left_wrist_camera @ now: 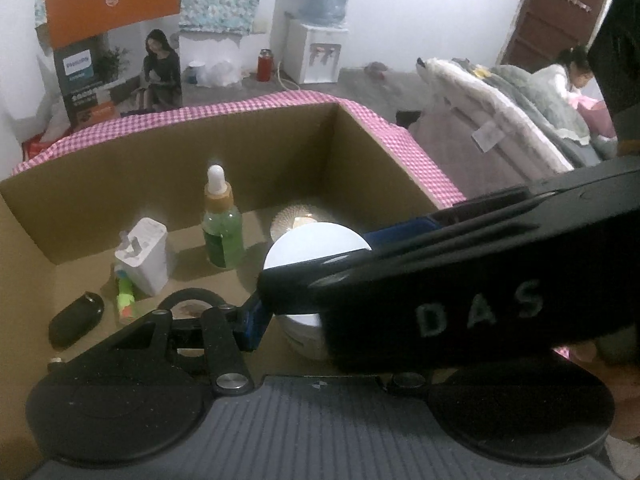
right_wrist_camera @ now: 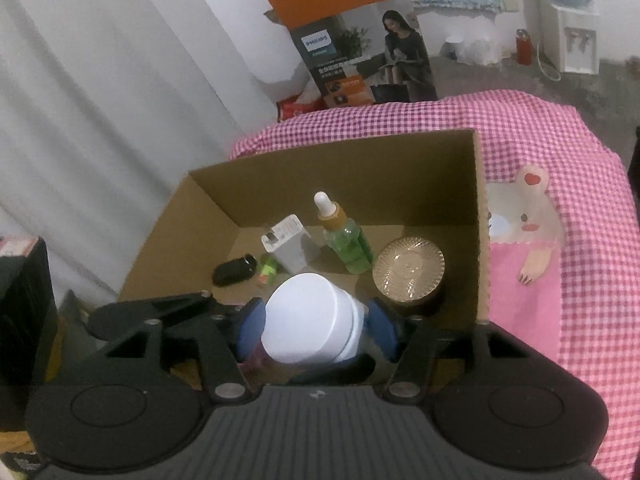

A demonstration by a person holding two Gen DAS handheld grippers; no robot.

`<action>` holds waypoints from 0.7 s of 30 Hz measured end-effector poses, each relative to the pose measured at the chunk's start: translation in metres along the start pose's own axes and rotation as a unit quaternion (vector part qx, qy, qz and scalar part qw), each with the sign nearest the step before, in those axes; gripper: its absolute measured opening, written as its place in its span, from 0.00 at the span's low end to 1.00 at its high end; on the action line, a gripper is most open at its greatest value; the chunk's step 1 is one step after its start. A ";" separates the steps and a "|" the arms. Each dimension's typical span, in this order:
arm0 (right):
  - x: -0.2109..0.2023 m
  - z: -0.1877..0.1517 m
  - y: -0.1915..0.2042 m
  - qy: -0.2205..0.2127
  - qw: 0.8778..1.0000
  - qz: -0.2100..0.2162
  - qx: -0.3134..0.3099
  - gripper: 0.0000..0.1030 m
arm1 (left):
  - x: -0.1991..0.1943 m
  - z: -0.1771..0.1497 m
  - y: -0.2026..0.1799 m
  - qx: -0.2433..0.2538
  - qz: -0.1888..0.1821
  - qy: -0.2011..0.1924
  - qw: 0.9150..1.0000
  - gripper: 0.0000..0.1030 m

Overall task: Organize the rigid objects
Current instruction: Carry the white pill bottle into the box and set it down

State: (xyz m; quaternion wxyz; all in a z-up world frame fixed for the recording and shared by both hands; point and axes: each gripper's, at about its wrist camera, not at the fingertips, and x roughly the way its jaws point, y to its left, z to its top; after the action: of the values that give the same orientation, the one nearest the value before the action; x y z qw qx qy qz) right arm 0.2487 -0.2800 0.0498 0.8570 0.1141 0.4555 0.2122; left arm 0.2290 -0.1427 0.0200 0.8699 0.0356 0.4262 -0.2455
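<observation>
a pink checked cloth (right_wrist_camera: 560, 144) is spread over the counter, and the open cardboard box (right_wrist_camera: 478, 216) is set on it, straight ahead of the right claw (right_wrist_camera: 316, 324). a bear picture is printed on the cloth, off to the right of that claw past the box wall. further back, a philips carton (right_wrist_camera: 360, 60) is stood on the floor beyond the counter, with a water dispenser (right_wrist_camera: 576, 36) way off to the far right of it.

the right claw is closed partway onto a white jar (right_wrist_camera: 308, 320), which is pinched between its blue pads (right_wrist_camera: 382, 330) over the near end of the box, lid tipped toward the camera. in the left wrist view the same jar (left_wrist_camera: 316, 248) is seen just ahead and right of the left claw, with the right gripper's black body laid across in front of it. only one blue pad (left_wrist_camera: 252, 320) of the left claw can be made out, so how wide it's open can't be told, and nothing is seen held in it.

inside the box, ahead and to the right of the right claw, a ribbed gold-lidded jar (right_wrist_camera: 410, 270) is sat by the right wall. a green dropper bottle (right_wrist_camera: 346, 240) is stood upright straight ahead, with a white charger block (right_wrist_camera: 290, 250) just left of it. a small green and orange piece (right_wrist_camera: 267, 271) is leaned by the charger, and a black oval fob (right_wrist_camera: 234, 270) is lying furthest left.
</observation>
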 end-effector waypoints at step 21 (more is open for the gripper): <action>-0.011 0.002 -0.004 -0.004 1.000 -0.006 0.015 0.65 | -0.015 -0.001 -0.010 0.030 0.005 -0.030 0.999 0.69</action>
State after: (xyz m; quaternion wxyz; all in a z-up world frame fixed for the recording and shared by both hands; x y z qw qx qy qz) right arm 0.2460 -0.2889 0.0572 0.8585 0.1252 0.4556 0.1995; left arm 0.2162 -0.1448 0.0323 0.8819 0.0566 0.3925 -0.2549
